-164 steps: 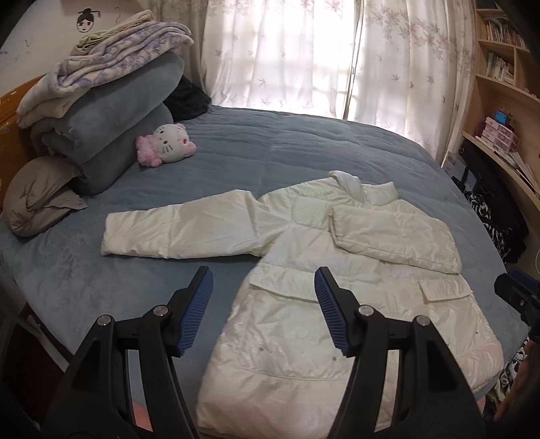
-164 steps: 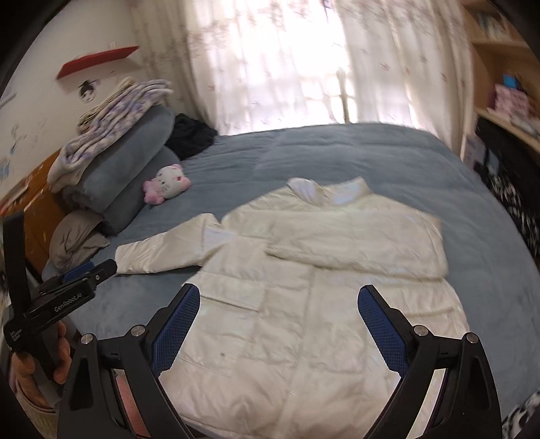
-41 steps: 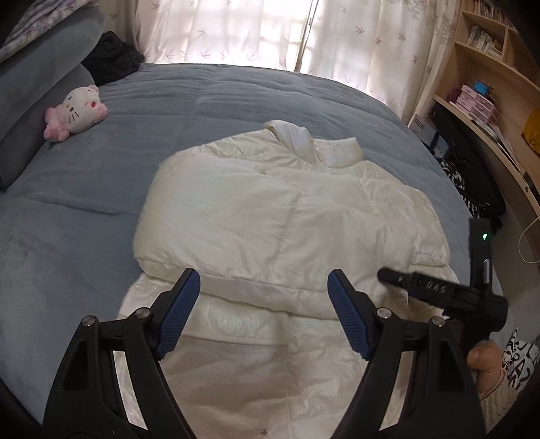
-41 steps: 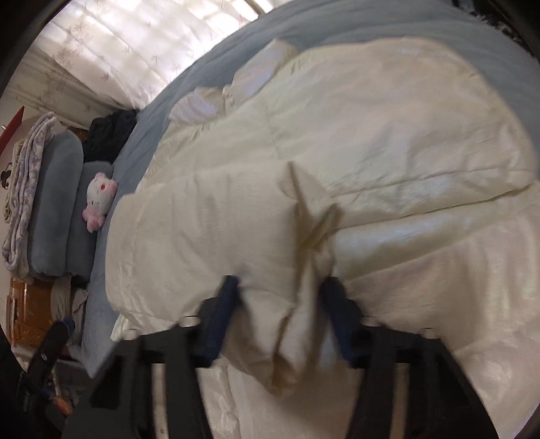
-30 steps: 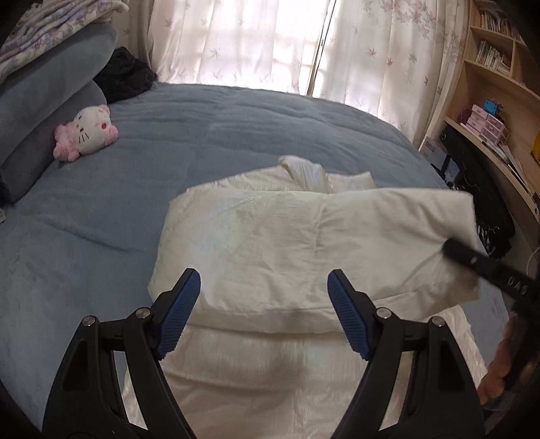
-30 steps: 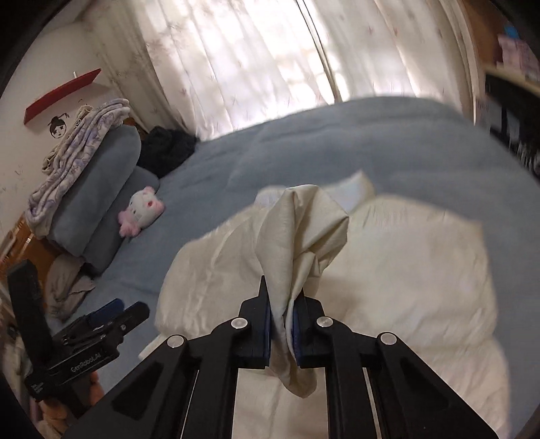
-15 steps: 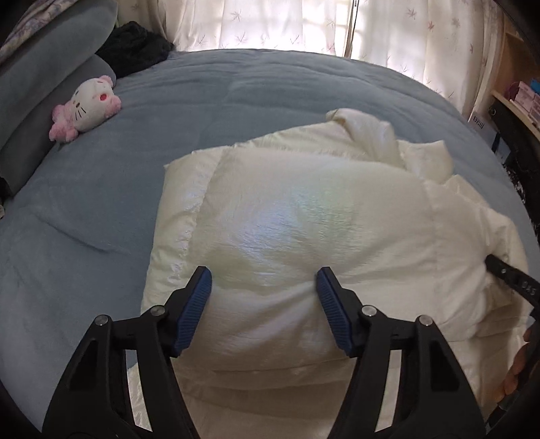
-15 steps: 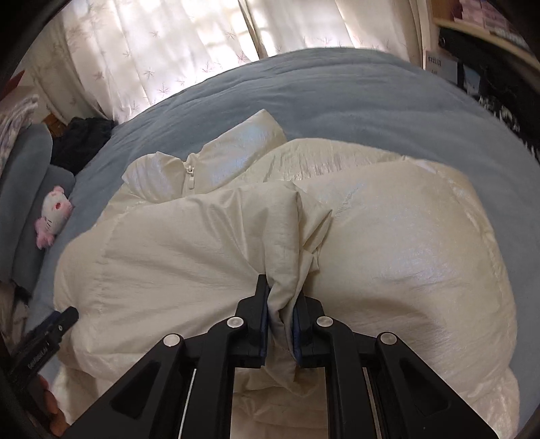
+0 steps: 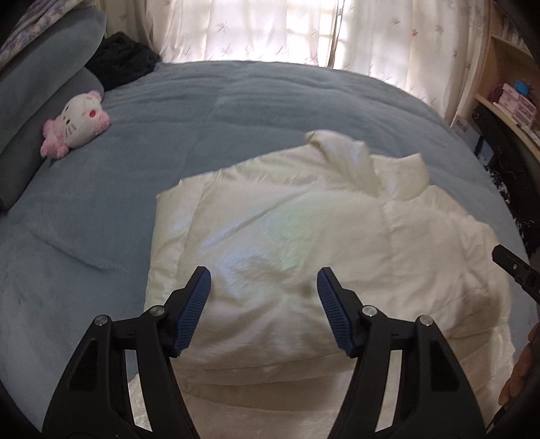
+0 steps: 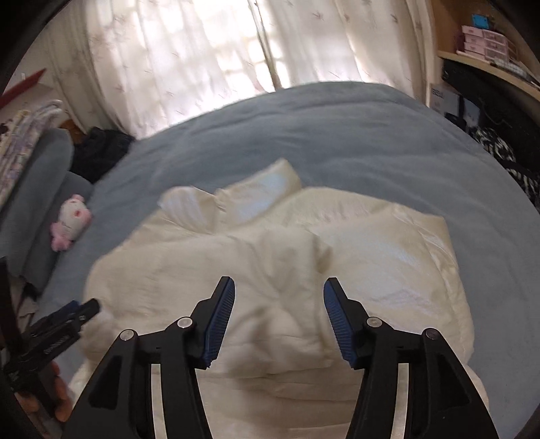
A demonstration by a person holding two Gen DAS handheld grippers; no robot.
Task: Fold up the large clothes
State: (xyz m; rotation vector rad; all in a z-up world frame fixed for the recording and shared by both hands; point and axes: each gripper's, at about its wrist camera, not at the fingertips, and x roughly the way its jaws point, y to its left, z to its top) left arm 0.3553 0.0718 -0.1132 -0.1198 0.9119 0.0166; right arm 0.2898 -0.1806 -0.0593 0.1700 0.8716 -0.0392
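Sunlit curtains and a blue-grey bed frame the work. Both pairs of fingers stand wide apart and hold nothing — the left gripper hovers over the near middle of the white puffer jacket, and the right gripper hovers over the bunched fold at its centre.

That jacket lies on the bed's near half with its upper layers laid across the body, collar toward the window and hem toward the person. My judgement: the sleeve-and-side folds are done, and the step in hand is the pause between folds. Next, the hem most likely needs taking at its two corners and bringing up toward the collar; the padded fabric looks springy and slippery, so a deep pinch through all the layers and a press afterwards would help keep the fold from puffing open.

A plush cat toy sits well apart at the left, against stacked bedding. Shelves at the right hold small pink boxes — their contents cannot be seen.
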